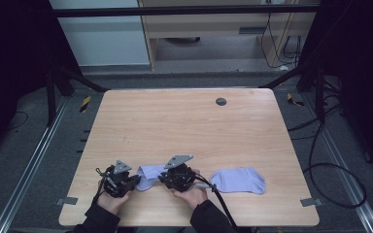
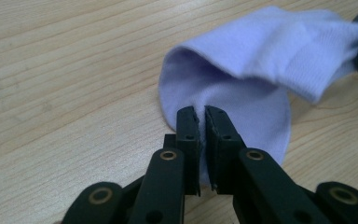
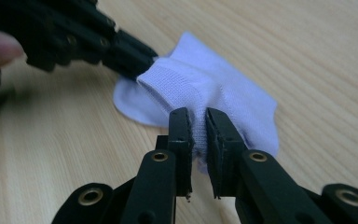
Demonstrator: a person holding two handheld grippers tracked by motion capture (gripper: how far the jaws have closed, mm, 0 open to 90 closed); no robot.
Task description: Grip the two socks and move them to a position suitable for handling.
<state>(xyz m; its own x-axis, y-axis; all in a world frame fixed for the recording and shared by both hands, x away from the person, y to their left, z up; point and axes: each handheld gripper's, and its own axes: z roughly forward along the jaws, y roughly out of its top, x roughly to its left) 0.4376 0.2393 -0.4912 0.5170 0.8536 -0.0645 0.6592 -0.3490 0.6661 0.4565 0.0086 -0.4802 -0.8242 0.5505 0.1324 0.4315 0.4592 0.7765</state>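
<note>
A lavender sock [image 1: 150,174] lies near the front edge of the wooden table [image 1: 184,126], held between both grippers. My left gripper [image 1: 136,180] is shut on the sock's left end; in the left gripper view its jaws [image 2: 201,114] pinch the thin edge of the sock [image 2: 261,60]. My right gripper [image 1: 163,176] is shut on the ribbed cuff of the sock [image 3: 242,93], which bulges up between the jaws [image 3: 194,116]. The cuff end is lifted and folded toward the left. In the right gripper view the left gripper [image 3: 137,63] bites the far end.
A second lavender sock [image 1: 238,180] lies flat just right of my right hand. A round dark grommet [image 1: 221,101] sits at the table's far side. Cables [image 1: 330,165] trail on the floor to the right.
</note>
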